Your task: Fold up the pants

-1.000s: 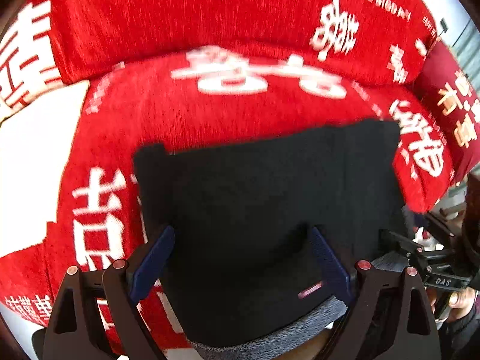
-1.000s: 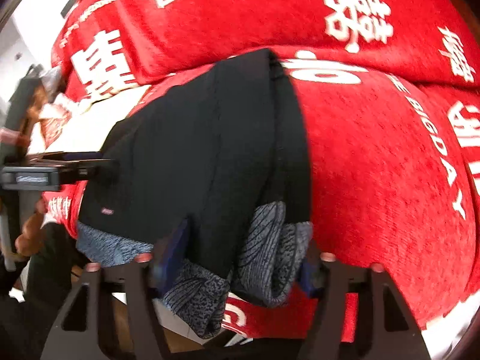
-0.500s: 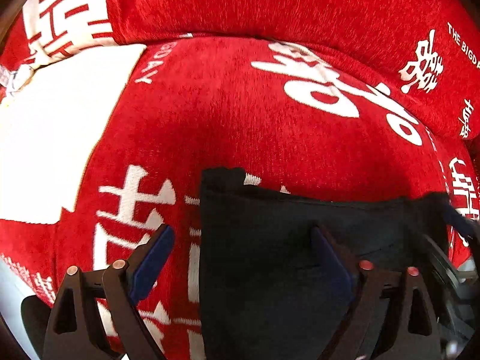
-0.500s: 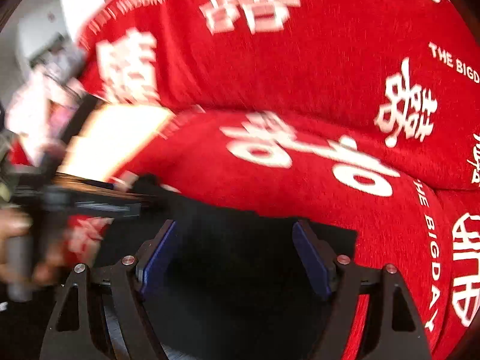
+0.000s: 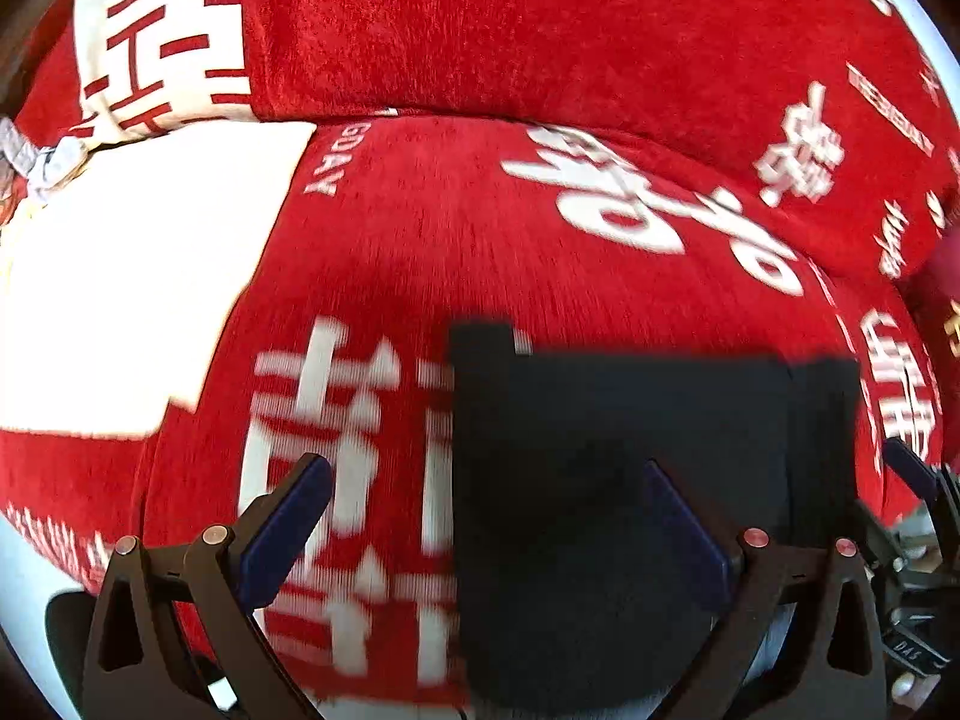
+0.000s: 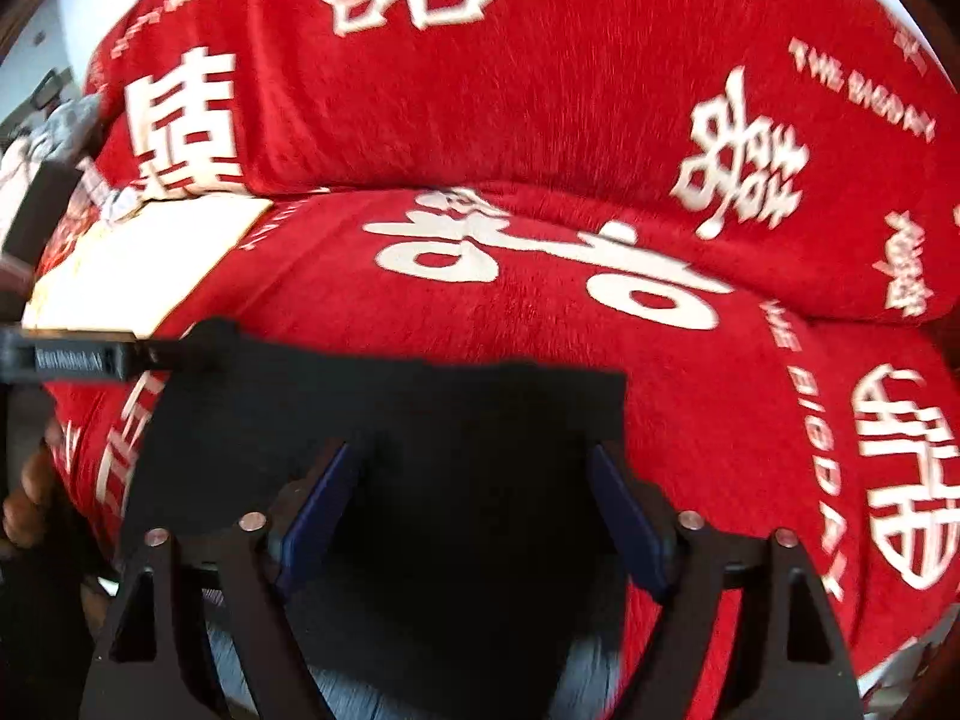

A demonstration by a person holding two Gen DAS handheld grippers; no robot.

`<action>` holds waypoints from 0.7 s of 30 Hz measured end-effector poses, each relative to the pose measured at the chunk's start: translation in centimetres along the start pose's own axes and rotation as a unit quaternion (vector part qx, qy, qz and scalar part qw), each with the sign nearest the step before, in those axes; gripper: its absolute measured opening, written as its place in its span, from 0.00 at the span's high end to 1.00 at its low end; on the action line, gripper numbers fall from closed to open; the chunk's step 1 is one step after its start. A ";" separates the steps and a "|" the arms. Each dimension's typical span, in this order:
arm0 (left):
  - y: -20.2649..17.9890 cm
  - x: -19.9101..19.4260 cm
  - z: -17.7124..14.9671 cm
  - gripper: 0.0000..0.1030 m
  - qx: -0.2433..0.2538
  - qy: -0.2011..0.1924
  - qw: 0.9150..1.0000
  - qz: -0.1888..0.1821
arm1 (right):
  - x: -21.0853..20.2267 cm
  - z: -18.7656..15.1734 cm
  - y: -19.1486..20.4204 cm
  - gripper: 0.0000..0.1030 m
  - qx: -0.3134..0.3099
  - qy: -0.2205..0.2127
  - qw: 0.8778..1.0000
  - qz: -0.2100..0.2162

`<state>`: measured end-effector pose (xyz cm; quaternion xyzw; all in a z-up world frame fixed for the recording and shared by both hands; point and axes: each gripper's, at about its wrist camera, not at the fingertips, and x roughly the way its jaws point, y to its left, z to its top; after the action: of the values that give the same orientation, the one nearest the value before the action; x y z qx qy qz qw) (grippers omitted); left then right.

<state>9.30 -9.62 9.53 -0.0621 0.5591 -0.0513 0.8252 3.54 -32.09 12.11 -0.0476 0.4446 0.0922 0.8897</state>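
The black pants [image 5: 612, 480] lie folded into a flat rectangle on the red sofa seat [image 5: 456, 252]; they also show in the right wrist view [image 6: 420, 420]. A grey waistband edge [image 6: 354, 690] peeks out at the near side. My left gripper [image 5: 486, 510] is open over the pants' left edge, its right finger above the cloth. My right gripper [image 6: 474, 510] is open above the near part of the pants. Neither holds cloth. The left gripper's body [image 6: 72, 357] reaches in at the pants' far left corner in the right wrist view.
The sofa has a red cover with white characters and a back cushion [image 6: 540, 90]. A white patch [image 5: 132, 276] lies on the seat to the left. The right gripper's blue tip [image 5: 909, 468] shows at the right edge of the left wrist view.
The pants went from a long black shape with grey waistband hanging at the front to a shorter folded rectangle. Both grippers swung up and now hover open over it.
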 end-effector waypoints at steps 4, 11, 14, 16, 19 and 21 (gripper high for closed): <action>-1.7 1.0 -4.0 0.00 0.075 -0.003 0.996 0.038 | 0.4 -3.9 2.7 0.13 -0.042 0.033 0.998 -0.032; 1.1 -0.5 -5.9 0.00 0.051 -0.009 0.998 0.018 | -0.5 -7.1 0.3 0.05 -0.018 0.070 0.994 -0.083; 1.2 -1.7 -6.0 0.00 0.035 -0.019 0.999 -0.030 | -2.8 -6.0 0.7 0.05 -0.009 0.033 0.997 -0.076; 0.3 -1.8 -6.1 0.00 0.037 -0.019 0.998 -0.046 | -3.5 -5.0 2.0 0.05 -0.015 0.005 0.999 -0.051; -2.0 -0.7 -7.4 0.00 0.068 0.005 0.996 -0.062 | -2.3 -4.6 4.6 0.05 -0.048 0.011 0.999 -0.020; -2.7 0.3 -8.2 0.00 0.083 0.021 0.995 -0.052 | -1.2 -5.3 5.8 0.05 -0.068 0.022 0.997 -0.011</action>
<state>1.75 -12.66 6.69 -0.0215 0.5660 -0.1411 0.8120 -2.52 -27.44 9.91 -0.1147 0.4561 0.1110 0.8755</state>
